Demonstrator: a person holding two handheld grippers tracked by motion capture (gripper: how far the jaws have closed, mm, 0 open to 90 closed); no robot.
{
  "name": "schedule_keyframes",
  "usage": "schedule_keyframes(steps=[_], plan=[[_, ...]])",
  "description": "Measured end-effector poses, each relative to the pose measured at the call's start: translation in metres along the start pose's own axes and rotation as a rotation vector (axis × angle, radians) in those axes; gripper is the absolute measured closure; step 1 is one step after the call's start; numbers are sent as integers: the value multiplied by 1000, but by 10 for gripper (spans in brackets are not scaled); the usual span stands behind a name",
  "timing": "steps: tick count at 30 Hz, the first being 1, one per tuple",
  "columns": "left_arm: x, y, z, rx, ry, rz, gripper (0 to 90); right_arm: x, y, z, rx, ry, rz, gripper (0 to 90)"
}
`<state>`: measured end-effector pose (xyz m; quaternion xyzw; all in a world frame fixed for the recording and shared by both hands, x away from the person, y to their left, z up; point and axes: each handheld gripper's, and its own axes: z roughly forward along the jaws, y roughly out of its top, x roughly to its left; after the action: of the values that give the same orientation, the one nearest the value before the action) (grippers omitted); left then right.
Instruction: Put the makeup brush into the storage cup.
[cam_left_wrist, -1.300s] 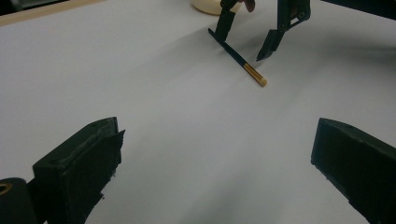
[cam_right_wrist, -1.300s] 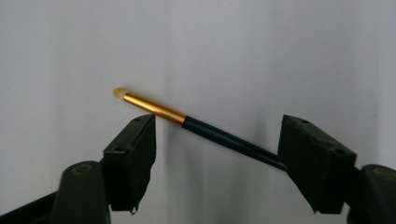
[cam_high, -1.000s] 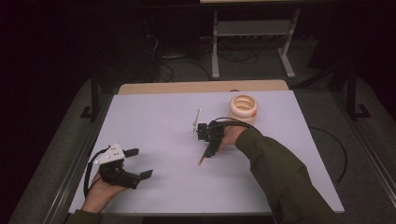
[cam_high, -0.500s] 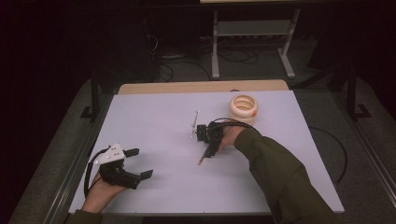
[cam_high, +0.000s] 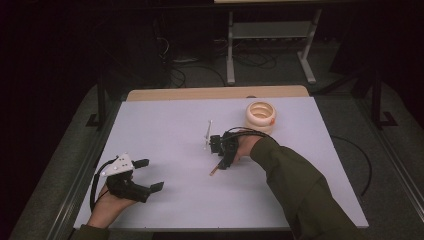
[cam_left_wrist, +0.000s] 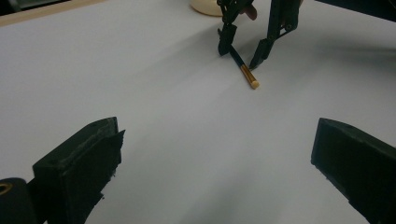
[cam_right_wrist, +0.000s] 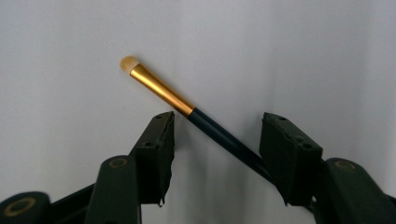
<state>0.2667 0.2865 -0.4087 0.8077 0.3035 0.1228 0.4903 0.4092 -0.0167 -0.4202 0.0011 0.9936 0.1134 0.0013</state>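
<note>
Brush (cam_right_wrist: 187, 107) lies flat on the white table (cam_high: 165, 125), near the middle; the right gripper (cam_right_wrist: 217, 135) is low over it with its jaws open on both sides of the dark handle, not squeezing yet; so I think the pick-up has only begun; the left gripper (cam_left_wrist: 219, 163) rests wide open, holding nothing; a peach cup (cam_high: 260, 115) stands near.

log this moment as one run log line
right gripper: open, jaws astride brush on table | left gripper: open, idle near table's left edge | cup: upright, far right
</note>
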Motion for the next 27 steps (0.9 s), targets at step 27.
schedule_keyframes(steps=[27], plan=[[0, 0, 0, -2, 0, -4, 12, 3, 5, -2, 13, -16, -32, 664]])
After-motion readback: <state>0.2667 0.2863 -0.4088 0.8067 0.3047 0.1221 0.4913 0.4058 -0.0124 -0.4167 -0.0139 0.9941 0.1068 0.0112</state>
